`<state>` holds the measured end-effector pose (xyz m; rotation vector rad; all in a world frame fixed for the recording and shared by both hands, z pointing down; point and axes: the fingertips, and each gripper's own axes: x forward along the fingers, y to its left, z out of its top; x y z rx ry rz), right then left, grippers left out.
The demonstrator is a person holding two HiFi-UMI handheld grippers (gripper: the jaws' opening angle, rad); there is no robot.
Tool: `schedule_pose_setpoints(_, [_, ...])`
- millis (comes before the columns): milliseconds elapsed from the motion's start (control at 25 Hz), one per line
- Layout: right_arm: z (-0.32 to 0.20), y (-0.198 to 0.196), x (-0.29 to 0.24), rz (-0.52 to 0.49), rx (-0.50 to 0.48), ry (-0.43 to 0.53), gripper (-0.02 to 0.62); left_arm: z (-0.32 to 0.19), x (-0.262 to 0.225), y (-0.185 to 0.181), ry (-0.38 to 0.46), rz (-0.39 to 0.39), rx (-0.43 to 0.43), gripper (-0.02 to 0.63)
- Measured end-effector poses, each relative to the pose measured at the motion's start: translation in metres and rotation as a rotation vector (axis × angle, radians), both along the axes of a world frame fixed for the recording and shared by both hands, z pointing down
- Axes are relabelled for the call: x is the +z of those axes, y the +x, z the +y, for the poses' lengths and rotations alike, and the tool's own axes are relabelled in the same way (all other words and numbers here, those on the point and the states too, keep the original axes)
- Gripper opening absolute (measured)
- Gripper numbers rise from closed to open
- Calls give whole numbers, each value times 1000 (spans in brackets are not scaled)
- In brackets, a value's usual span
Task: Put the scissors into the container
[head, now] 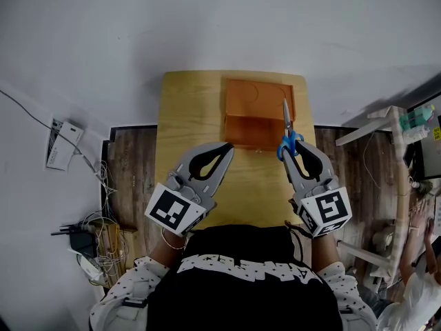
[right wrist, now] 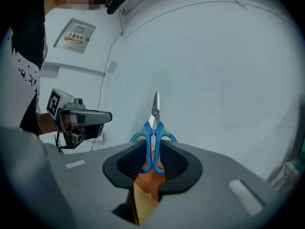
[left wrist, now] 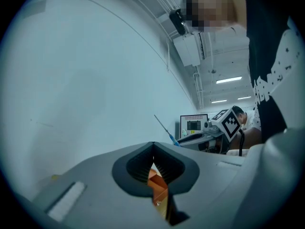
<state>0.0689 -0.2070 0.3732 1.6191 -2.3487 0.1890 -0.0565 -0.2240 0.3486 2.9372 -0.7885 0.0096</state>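
My right gripper [head: 290,148] pinches the scissors [head: 287,131], which I judge light and stiff, by their blue handles, with the container [head: 256,114] ahead of its tips; my left gripper [head: 228,149] is closed and empty.

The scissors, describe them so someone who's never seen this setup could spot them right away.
Find the wooden table with an orange container on its far half. At that container's right edge the right gripper is shut on the scissors. Blue handles between the jaws and silver blades sticking out ahead set them apart.
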Motion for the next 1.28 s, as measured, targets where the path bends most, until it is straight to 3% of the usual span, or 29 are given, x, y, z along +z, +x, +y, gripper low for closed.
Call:
schedule_pose_setpoints(200, [-7,4,9,9,-3,-12,104,-11,-1,-8,36,28,-49,2])
schedule_pose_setpoints(520, [-25,1,28,64,-24,-52,104,-24,4,-19,1,24,-90,2])
schedule_pose_setpoints(1280, [-47,9,89,192,-142,-179,104,-36,13,-17,7,23,-119,2])
